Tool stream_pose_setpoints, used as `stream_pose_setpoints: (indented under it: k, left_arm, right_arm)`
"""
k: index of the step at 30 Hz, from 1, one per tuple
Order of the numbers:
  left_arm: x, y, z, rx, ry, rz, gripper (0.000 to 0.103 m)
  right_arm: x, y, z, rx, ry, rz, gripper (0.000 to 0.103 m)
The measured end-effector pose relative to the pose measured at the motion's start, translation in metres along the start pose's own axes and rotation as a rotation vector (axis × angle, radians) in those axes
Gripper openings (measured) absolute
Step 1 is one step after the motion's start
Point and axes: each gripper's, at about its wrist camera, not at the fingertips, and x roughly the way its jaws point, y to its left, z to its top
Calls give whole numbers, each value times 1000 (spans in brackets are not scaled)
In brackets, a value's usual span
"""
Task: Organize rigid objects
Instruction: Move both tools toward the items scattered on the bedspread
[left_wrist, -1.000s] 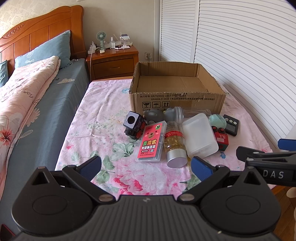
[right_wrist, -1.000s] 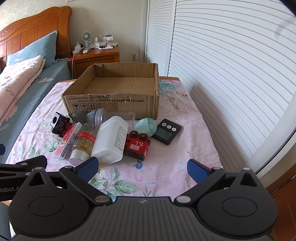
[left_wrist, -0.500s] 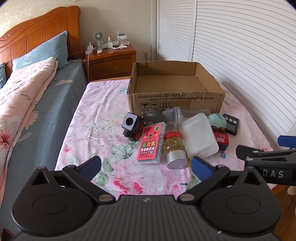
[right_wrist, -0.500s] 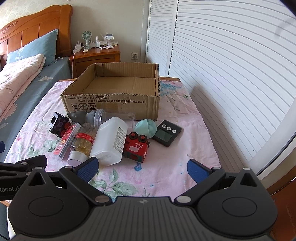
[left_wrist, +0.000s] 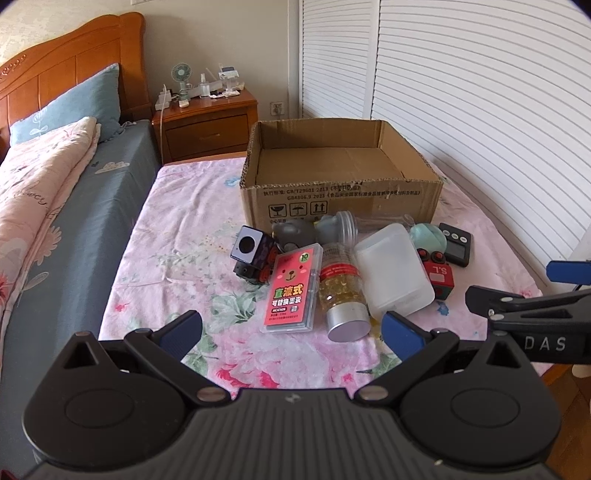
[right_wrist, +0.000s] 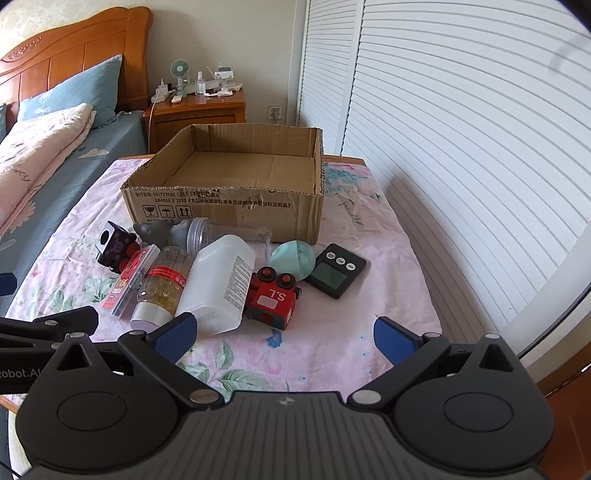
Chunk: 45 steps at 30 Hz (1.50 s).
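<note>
Both views have drifted slightly rightward since a second ago; nothing on the table has shifted. From the left wrist, the left tongs (left_wrist: 290, 330) gape wide and hold nothing; the capsule bottle (left_wrist: 341, 291) lies with its cap nearest, long axis running near to far, just before the empty cardboard box (left_wrist: 341, 184). From the right wrist, the right tongs (right_wrist: 284, 334) are likewise spread and empty, near the white container (right_wrist: 218, 284) and red toy train (right_wrist: 273, 299).
</note>
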Motion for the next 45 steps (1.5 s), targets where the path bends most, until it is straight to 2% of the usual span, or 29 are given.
stream_pose_setpoints:
  k: [6,18,23,33,38,45]
  left_arm:
    - [14,4,-6,48,17,-9,102]
    - [54,20,-10,53,49,-25,102]
    - [67,27,5,29,51,-21,102]
    - [113,28,58,13,11,35,102]
    - [134,28,63,22,55,45,102]
    - [136,26,47,81,126,27,102]
  right_arm:
    - [11,-7,-6,-20,-24,73,103]
    - [41,-18,-24,-82,-19,90,103]
    - [49,-22,-22,-73,-12,112,103]
    - [63,-24,-11,-57,-12,139,103]
    - [69,-27,-9,-64,-2,154,103]
    - [73,-32,-7,-92,1,171,103]
